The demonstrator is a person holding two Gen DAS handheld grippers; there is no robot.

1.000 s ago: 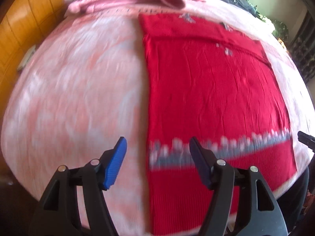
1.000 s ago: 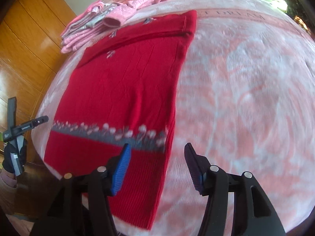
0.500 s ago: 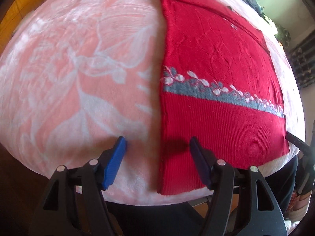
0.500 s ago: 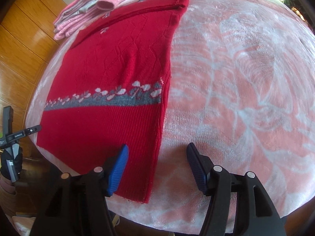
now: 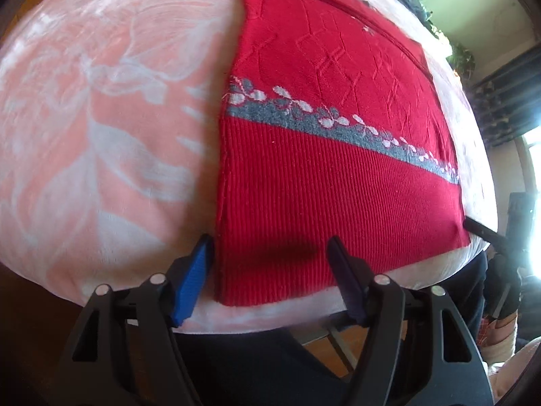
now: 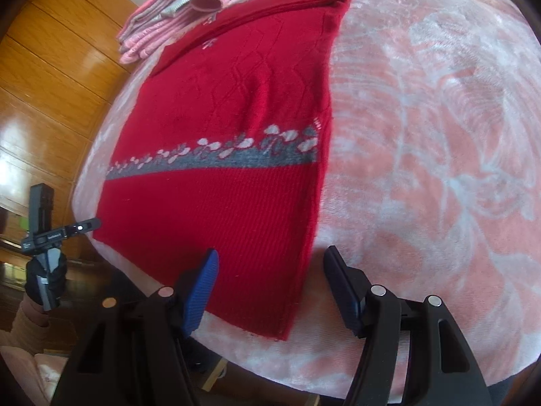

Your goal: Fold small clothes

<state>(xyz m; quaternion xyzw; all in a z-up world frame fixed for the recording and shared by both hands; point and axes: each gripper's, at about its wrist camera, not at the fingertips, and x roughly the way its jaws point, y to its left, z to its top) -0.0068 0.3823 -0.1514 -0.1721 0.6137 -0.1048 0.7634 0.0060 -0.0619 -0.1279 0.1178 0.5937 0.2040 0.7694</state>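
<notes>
Red knit sweater point(image 5: 338, 169), folded to a rectangle, ribbed hem below grey band with white flowers, flat on pink-and-white blanket point(image 5: 101, 118) | left gripper point(image 5: 270, 253) fingers spread over near-left hem corner | right gripper point(image 6: 270, 264) fingers spread over near-right hem corner

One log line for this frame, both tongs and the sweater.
left tongs: open, at hem corner | right tongs: open, at hem corner | red sweater: flat on blanket

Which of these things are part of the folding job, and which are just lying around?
In the job:
red sweater
left claw, open
right claw, open

Lying about:
pink clothes pile
pink flowered blanket underneath
</notes>
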